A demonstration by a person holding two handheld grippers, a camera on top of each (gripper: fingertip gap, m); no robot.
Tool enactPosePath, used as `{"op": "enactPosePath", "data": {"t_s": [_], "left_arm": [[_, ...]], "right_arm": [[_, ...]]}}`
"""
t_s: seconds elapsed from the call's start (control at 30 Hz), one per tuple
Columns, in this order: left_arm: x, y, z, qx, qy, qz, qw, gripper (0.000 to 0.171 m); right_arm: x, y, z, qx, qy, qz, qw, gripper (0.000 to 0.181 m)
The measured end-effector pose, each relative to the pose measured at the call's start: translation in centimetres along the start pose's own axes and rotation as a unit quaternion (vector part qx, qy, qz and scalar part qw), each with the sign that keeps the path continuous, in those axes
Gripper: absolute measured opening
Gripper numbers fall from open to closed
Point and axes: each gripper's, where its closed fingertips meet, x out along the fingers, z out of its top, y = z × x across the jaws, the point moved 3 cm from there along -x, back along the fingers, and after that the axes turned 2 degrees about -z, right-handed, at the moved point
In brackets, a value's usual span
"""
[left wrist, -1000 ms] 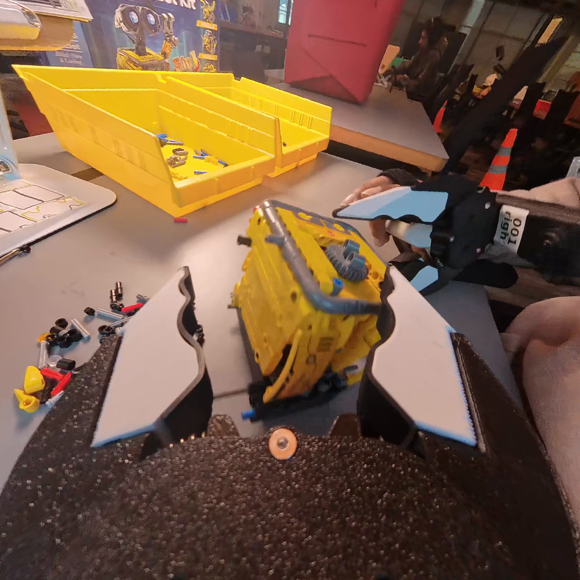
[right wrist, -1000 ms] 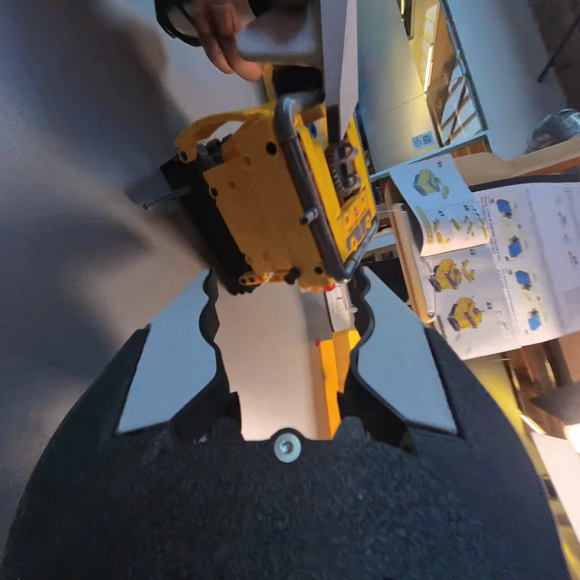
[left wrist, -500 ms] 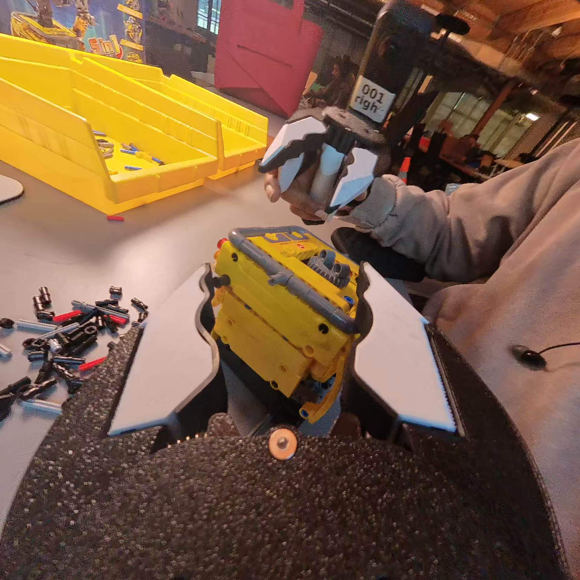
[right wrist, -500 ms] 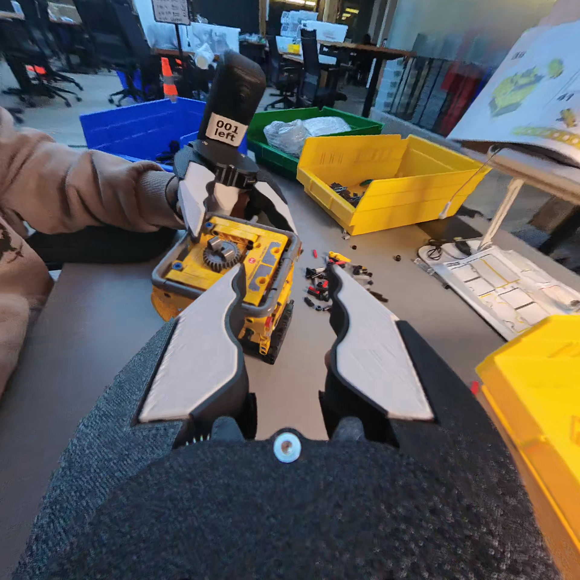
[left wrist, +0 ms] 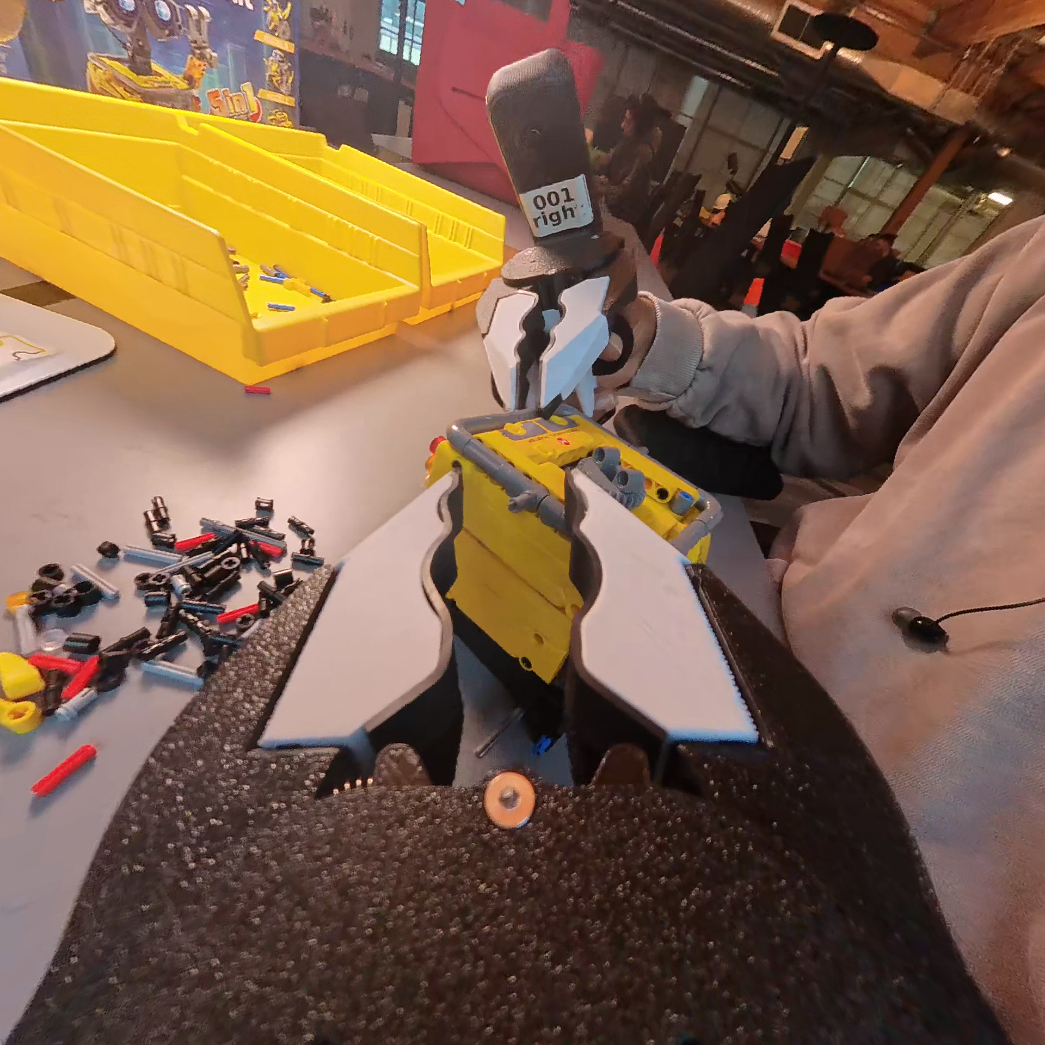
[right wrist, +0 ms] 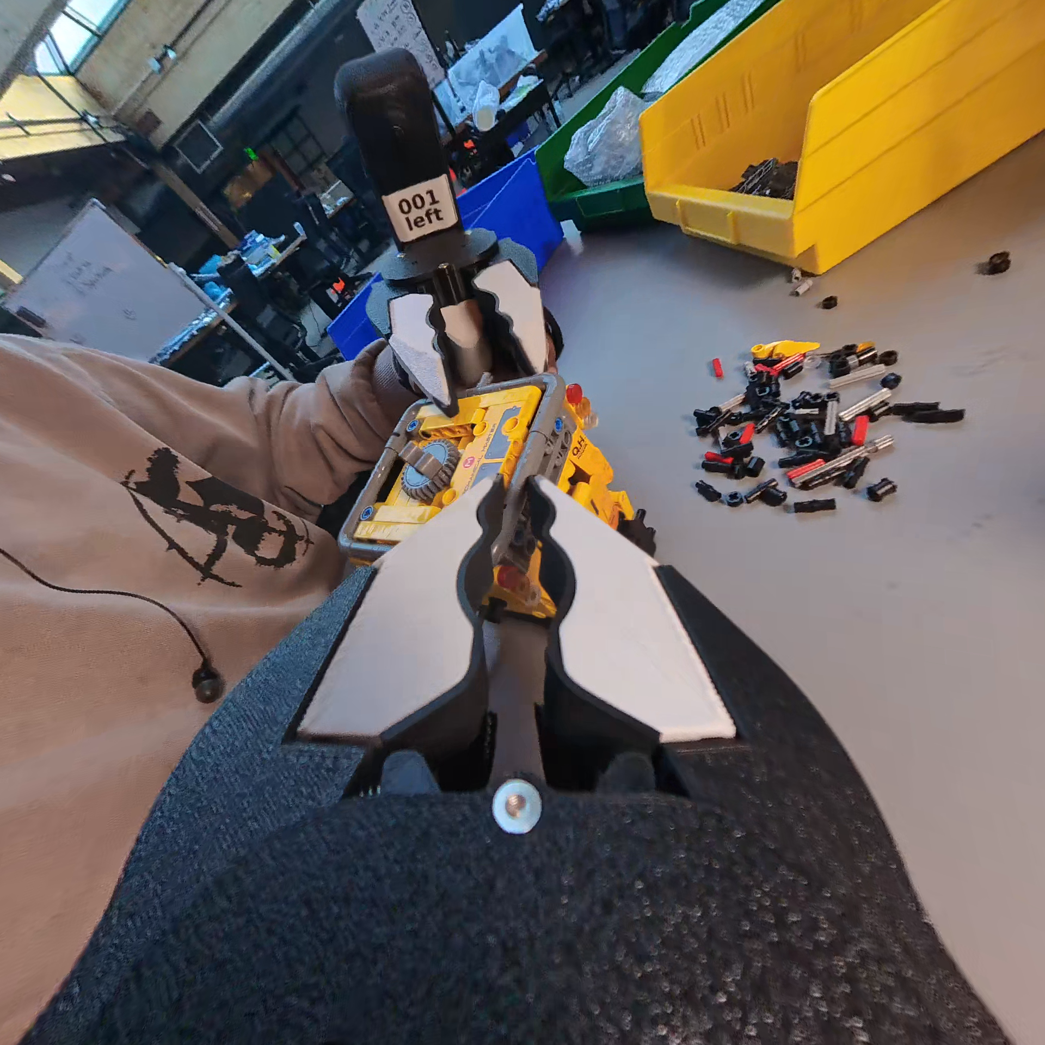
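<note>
A yellow brick-built model [left wrist: 509, 577] with a grey frame rail and a grey gear [left wrist: 613, 478] on top stands on the grey table [left wrist: 283, 452]. My left gripper [left wrist: 512, 486] is shut on the model's near end, one finger on its side and one on top beside the gear. My right gripper [right wrist: 515, 486] is shut on the grey frame rail [right wrist: 537, 441] at the model's [right wrist: 452, 452] opposite edge. Each gripper shows in the other's view, the right gripper [left wrist: 551, 404] and the left gripper [right wrist: 492, 390], pointing down onto the model.
A pile of small black, red and grey parts [left wrist: 186, 577] lies left of the model and also shows in the right wrist view [right wrist: 814, 435]. Yellow bins [left wrist: 226, 243] stand behind. A yellow bin [right wrist: 848, 141], green bin [right wrist: 594, 192] and blue bin [right wrist: 509, 209] stand opposite. A person's sleeve [left wrist: 848, 367] is close by. The tips of one gripper are about 6 centimetres away from the tips of the other.
The model went from tilted to upright on the table. My right gripper swung over it and closed on the grey rail. My left gripper's fingers narrowed onto the model's end.
</note>
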Motion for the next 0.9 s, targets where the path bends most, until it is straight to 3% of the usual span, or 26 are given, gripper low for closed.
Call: {"op": "enactPosePath", "data": {"t_s": [0.17,0.4,0.47,0.7,0.9], "left_arm": [[-1.6,0.5,0.6,0.024,0.039,0.054,0.997,0.024],[-0.8,-2.3,-0.1,-0.091,0.104,-0.066,0.988,0.039],[-0.4,-2.1,-0.2,-0.089,0.113,-0.059,0.988,0.023],[0.1,-3.6,-0.4,-0.050,0.152,-0.062,0.985,0.021],[0.3,-4.8,-0.5,-0.026,0.151,-0.039,0.987,0.017]], "right_arm": [[0.4,1.4,-0.8,0.025,0.030,0.019,0.999,0.006],[1.0,3.0,-1.4,0.048,0.050,0.031,0.997,0.014],[1.2,3.1,-1.5,0.053,0.060,0.033,0.996,0.014],[1.5,4.0,-2.1,0.103,0.086,0.067,0.989,0.010],[1.5,4.9,-2.7,0.158,0.115,0.110,0.975,0.008]]}}
